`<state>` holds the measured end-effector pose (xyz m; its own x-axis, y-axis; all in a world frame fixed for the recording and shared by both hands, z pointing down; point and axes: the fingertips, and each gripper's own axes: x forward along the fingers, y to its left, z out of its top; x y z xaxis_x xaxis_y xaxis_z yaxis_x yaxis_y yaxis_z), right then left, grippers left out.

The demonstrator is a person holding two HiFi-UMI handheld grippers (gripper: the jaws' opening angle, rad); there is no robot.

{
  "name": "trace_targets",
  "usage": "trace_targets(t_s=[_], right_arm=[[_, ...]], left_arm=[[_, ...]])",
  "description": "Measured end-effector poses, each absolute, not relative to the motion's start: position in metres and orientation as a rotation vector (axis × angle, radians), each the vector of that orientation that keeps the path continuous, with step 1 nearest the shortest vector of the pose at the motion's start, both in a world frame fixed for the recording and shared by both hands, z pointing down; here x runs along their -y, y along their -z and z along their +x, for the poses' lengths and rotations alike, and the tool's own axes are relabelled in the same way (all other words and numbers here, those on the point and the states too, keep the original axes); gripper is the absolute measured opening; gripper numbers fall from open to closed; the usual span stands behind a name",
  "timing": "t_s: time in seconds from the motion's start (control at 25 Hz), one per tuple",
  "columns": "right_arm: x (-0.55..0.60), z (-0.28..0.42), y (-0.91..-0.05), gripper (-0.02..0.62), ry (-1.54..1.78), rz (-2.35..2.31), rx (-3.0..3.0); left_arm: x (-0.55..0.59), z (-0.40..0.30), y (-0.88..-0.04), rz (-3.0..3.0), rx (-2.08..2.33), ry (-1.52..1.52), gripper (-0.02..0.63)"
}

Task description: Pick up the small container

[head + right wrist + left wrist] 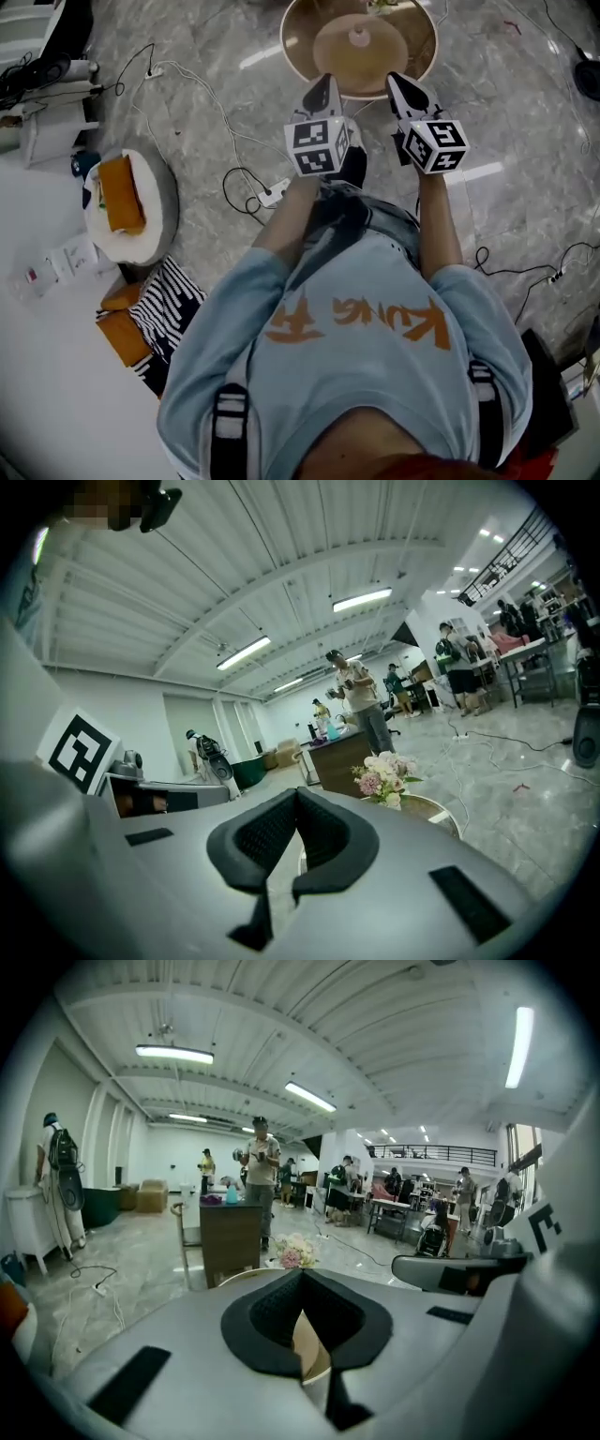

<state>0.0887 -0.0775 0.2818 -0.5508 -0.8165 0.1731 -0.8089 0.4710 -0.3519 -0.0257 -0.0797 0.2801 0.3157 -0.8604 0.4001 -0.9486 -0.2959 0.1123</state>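
Both grippers are held side by side at chest height and point toward a round wooden table [305, 56]. My left gripper [323, 91] has its black pads [272, 1321] meeting at the tips with nothing between them. My right gripper [404, 90] is shut and empty too, its pads [328, 841] touching at the front. A bunch of pale flowers [293, 1252] stands on the table, also showing in the right gripper view [384, 777]. From the head view a small pale object [359, 37] sits at the table's centre. I cannot make out a small container for certain.
Cables [211, 112] and a power strip [272, 196] lie on the marble floor to the left. A white round stool [155, 211] carries an orange item. Striped fabric [169, 302] lies near it. A wooden cabinet [231, 1237] and several people stand beyond the table.
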Motion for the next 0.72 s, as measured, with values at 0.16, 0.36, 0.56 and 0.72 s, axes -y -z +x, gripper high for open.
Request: trace_targets(t_s=[0.16,0.36,0.56,0.72], right_arm=[[0.126,0.08,-0.307,0.012,0.702,-1.517,-2.703],[0.198,0.056,-0.323,0.012,0.703,-1.534,-2.775],[0.242,0.048,-0.338,0.012,0.684,-1.535,-2.935],[0.252,0.066,-0.37,0.012,0.748,-1.601,-2.922]], left_arm=[[0.129,-0.034,-0.31,2.218,1.565,-0.432,0.023],[0.195,-0.055,-0.339,2.188,1.533,-0.457,0.023],[0.245,-0.058,-0.371,2.145,1.482,-0.451,0.023],[0.261,-0.052,-0.405,2.126,1.442,-0.494,0.023]])
